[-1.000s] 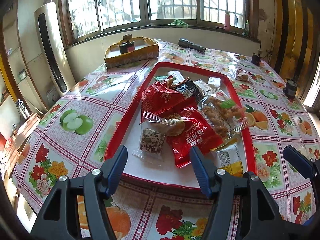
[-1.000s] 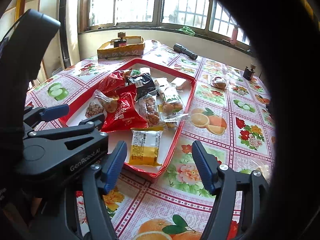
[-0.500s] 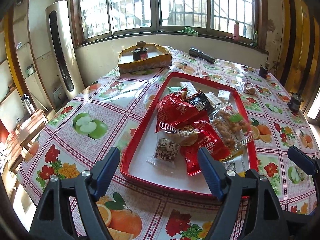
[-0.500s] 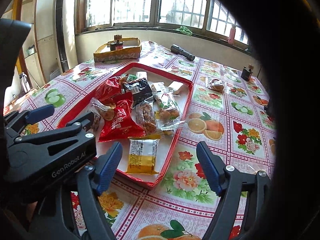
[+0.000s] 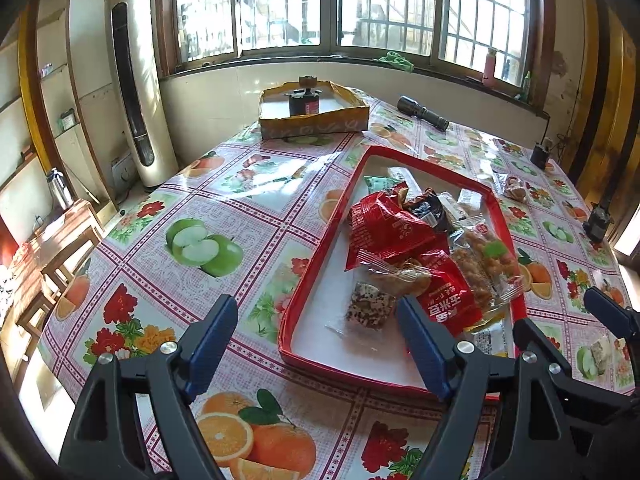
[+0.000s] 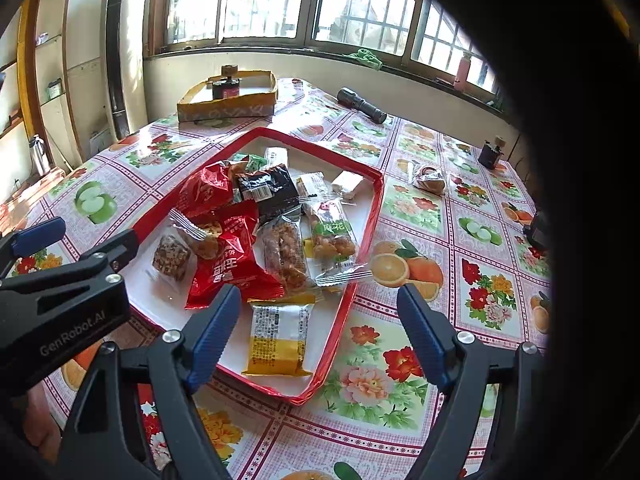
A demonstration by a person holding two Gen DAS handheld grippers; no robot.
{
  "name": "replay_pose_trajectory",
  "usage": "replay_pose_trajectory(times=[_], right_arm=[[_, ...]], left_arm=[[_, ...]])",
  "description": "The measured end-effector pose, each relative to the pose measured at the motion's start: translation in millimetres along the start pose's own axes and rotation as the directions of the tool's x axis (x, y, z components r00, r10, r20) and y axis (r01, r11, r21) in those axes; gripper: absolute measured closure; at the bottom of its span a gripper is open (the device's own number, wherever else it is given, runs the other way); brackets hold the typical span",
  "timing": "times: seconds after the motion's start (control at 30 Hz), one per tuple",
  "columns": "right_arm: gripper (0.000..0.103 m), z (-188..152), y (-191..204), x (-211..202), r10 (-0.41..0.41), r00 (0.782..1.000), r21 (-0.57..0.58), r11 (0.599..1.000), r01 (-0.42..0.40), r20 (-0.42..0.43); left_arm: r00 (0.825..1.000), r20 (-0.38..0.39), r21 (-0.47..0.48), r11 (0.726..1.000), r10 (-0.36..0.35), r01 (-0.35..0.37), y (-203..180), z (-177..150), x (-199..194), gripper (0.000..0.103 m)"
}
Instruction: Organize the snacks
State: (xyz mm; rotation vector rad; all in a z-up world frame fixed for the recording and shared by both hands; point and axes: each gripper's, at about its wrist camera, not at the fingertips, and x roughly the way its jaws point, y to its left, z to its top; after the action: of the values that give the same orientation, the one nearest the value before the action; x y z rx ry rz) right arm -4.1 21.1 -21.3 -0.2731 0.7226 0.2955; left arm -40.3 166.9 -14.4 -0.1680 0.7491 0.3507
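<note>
Jaws on both tools are spreading wider and gripping nothing: the left gripper (image 5: 318,344) is hanging over the near left corner of the red tray (image 5: 320,258), and the right gripper (image 6: 318,332) is hovering above the tray's near right corner, with the yellow-and-white packet (image 6: 280,338) lying flat just ahead of its jaws but untouched. Judging by this, the sorting step is only getting under way, and the next move is probably calling for one tool to dip down and pinch a single wrapper by its crimped edge. Beyond the jaws, glossy red foil bags (image 6: 228,256) are lying crumpled and overlapping the clear, crinkly sleeves of fried dough twists (image 6: 334,236), a black packet (image 6: 270,190) and a square grain bar in clear film (image 5: 368,310); such slick film is likely slipping easily. Well past the tray, a shallow yellow cardboard box (image 6: 228,106) is sitting on the shiny fruit-printed counter (image 5: 208,216).
</note>
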Motion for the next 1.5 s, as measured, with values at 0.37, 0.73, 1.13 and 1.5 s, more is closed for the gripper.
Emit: replay_pose_trajectory(times=[0.37, 0.73, 1.13, 1.5], right_arm=[[0.022, 3, 2, 1, -0.006, 1.000, -0.007, 1.000, 0.006, 0.002], [0.019, 4, 10, 4, -0.033, 0.999, -0.029, 0.999, 0.033, -0.006], [0.018, -1, 13, 12, -0.073, 0.997, -0.052, 0.996, 0.071, -0.035], [0.018, 2, 10, 10, -0.073, 0.997, -0.034, 0.997, 0.072, -0.027]], left_arm=[[1.000, 0.026, 0.026, 1.000, 0.006, -0.007, -3, 0, -8, 0.021], [1.000, -0.002, 0.002, 1.000, 0.020, -0.020, 3, -3, -7, 0.021], [1.000, -0.025, 0.018, 1.000, -0.005, 0.005, -3, -10, -12, 0.021], [0.999, -0.018, 0.032, 0.999, -0.031, 0.031, -9, -6, -15, 0.021]])
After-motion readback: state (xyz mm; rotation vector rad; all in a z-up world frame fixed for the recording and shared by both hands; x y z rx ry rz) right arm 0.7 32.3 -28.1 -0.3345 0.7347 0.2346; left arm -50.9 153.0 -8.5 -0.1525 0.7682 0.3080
